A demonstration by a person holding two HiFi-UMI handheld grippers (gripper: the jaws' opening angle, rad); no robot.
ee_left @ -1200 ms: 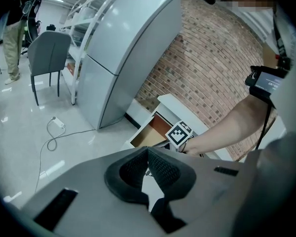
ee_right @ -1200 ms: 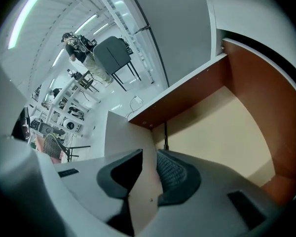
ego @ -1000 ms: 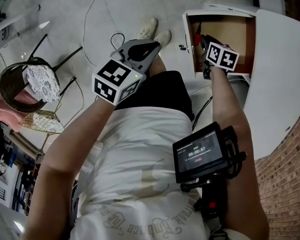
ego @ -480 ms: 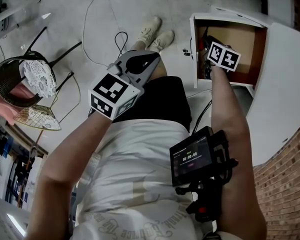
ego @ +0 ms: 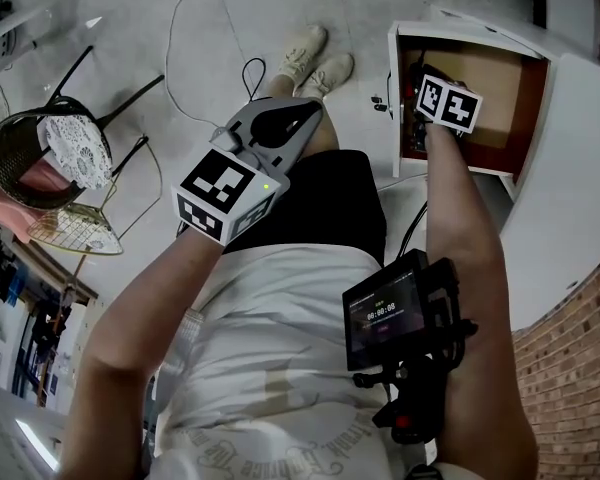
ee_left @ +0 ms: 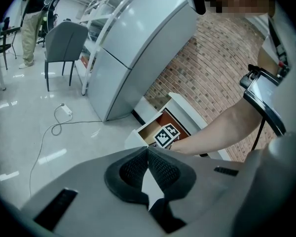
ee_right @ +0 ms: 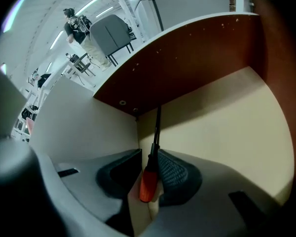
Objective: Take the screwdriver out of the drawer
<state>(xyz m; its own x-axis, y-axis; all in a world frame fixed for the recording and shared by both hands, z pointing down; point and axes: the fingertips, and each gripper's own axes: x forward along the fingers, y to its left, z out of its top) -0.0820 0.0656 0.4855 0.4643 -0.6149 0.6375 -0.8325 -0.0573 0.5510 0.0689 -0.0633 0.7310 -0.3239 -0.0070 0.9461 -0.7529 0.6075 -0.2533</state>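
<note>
In the head view the open drawer sits at about 1 o'clock, a white-fronted box with brown side walls and a pale tan floor. It pulls out of a white cabinet that runs down to 3 o'clock. The right hand-held gripper reaches into the drawer from 6 o'clock, with its marker cube over the near left part of the opening and the forearm trailing back toward the person.

The right gripper view looks along the jaws, which stand narrow and clamp the screwdriver between their dark ribbed pads. Its orange handle lies in the gap with the butt end toward the camera. The thin black shaft runs on toward 12 o'clock, to the corner where the white side wall meets the brown back wall. I cannot tell whether the tip touches the drawer floor.

The left hand-held gripper is held in front of the person's waist, near the centre of the head view and well apart from the drawer. It points toward 1 o'clock. In its own view the jaws are pressed together with nothing between them, and the drawer shows just beyond their tips.

A small monitor is strapped to the right forearm at 5 o'clock. A round chair with a lace cushion stands on the pale floor at 9 o'clock, and a thin cable trails across the floor at 11 o'clock.
</note>
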